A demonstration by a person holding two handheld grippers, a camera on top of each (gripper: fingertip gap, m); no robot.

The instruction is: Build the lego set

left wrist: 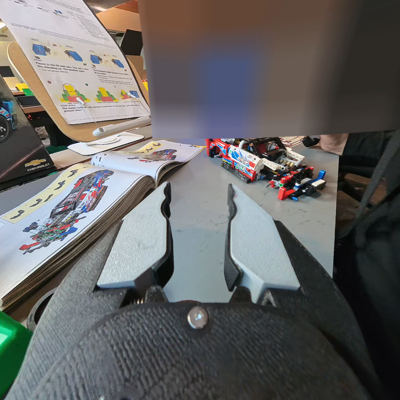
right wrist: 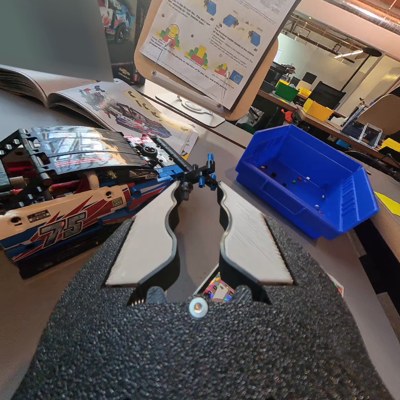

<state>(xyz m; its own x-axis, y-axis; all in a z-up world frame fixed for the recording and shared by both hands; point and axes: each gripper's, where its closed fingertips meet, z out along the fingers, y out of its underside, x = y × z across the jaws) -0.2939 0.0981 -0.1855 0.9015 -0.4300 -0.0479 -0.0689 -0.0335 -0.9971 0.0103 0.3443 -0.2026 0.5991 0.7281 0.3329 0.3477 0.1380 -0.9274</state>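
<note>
Lego car (right wrist: 71, 194): nearly built, on grey surface (left wrist: 201, 227) beside open booklet (left wrist: 71, 207); left tool (left wrist: 199, 189) released, empty, well apart from car; right tool (right wrist: 198, 186) released at car's front sub-assy (right wrist: 203, 173), contact unclear. Step, judged: front-end fitting; next needs aligned grip there or pcs from blue bin (right wrist: 350, 207).

Right claw (right wrist: 198, 186) hangs over the grey table (right wrist: 216, 142), jaws parted, nothing between them. Just past the tips: a small black piece with blue pins (right wrist: 204, 173), at the nose of the red, white and blue lego race car (right wrist: 71, 190). Open instruction booklet (right wrist: 121, 110) behind the car. Blue bin (right wrist: 303, 181) to the right, a few tiny pieces inside.
</note>
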